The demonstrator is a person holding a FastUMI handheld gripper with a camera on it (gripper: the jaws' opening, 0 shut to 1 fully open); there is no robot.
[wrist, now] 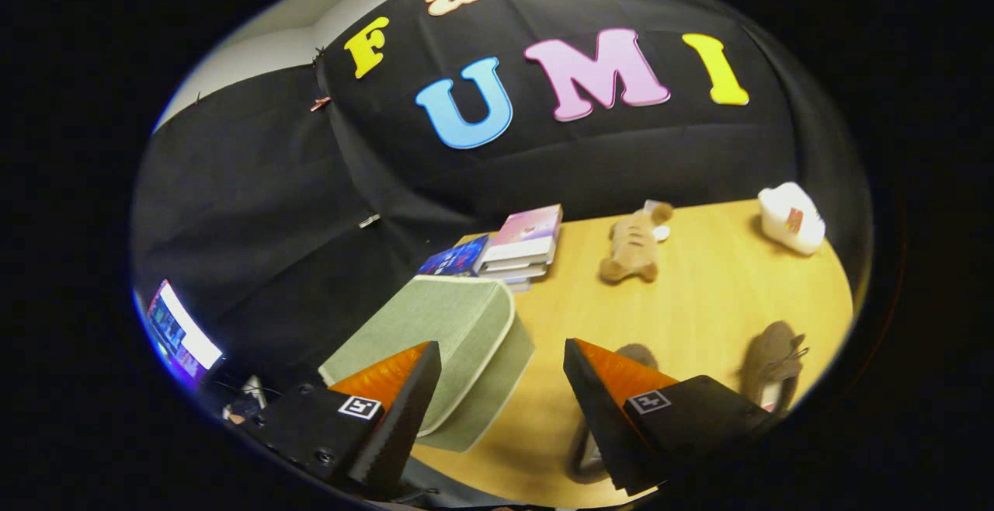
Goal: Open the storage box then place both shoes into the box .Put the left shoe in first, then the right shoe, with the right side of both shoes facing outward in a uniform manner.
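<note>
Just ahead of the gripper (502, 410), overlapping its left finger, sits the storage box (450, 340): a grey-green, fabric-covered box with rounded corners and a pale piped edge round its lid, which lies flat and closed. The gripper's fingers stand well apart with nothing between them but bare worktop (699, 293), a smooth, light wood surface.

Behind the right finger lies one brown shoe (637, 356), mostly hidden; a second brown shoe (773, 363) rests beyond and to the right of that finger, its laces showing. Which is the left shoe cannot be told from here.

The box looks light and slightly yielding, cloth over a stiff board, so the lid should lift easily if pinched at its front lip, where the piping gives an edge to catch; a light box may slide or tip as the lid rises. The shoes appear soft, suede-like and floppy, best pinched at the heel collar or the side wall of the opening.

Further off lie a stack of books (520, 247), a tan plush toy (633, 245) and a white bottle (790, 217) on its side.
</note>
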